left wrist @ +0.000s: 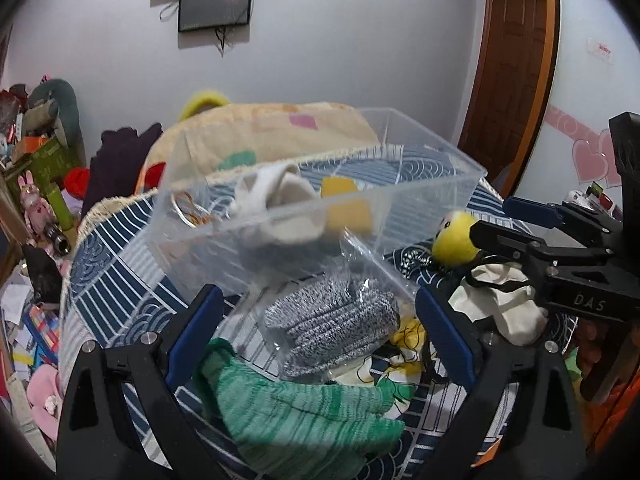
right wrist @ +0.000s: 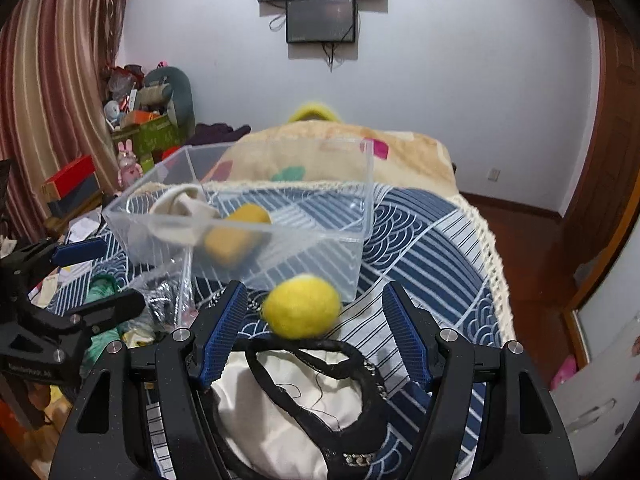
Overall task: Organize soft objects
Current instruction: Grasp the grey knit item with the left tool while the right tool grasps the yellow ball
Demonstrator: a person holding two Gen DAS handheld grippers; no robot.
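A clear plastic bin [left wrist: 432,184] stands on the patterned bed cover, holding a white sock [left wrist: 280,196] and a yellow sponge [left wrist: 344,204]. My left gripper [left wrist: 318,296] is open, its blue pads either side of a grey knit item in a clear bag [left wrist: 332,320] without touching it. A green knit glove [left wrist: 300,412] lies just below. My right gripper [right wrist: 314,296] is open too, with a yellow plush ball [right wrist: 302,306] at its fingertips, not pressed. A white cloth bag with a black strap [right wrist: 280,400] lies under the right fingers.
The bed cover [right wrist: 432,248] ends in a fringe at the right, above a wooden floor. A beige quilt [right wrist: 400,160] is heaped behind the bin [right wrist: 304,256]. Boxes and toys [right wrist: 148,128] crowd the left side. The left gripper [right wrist: 122,274] shows at the right view's left edge.
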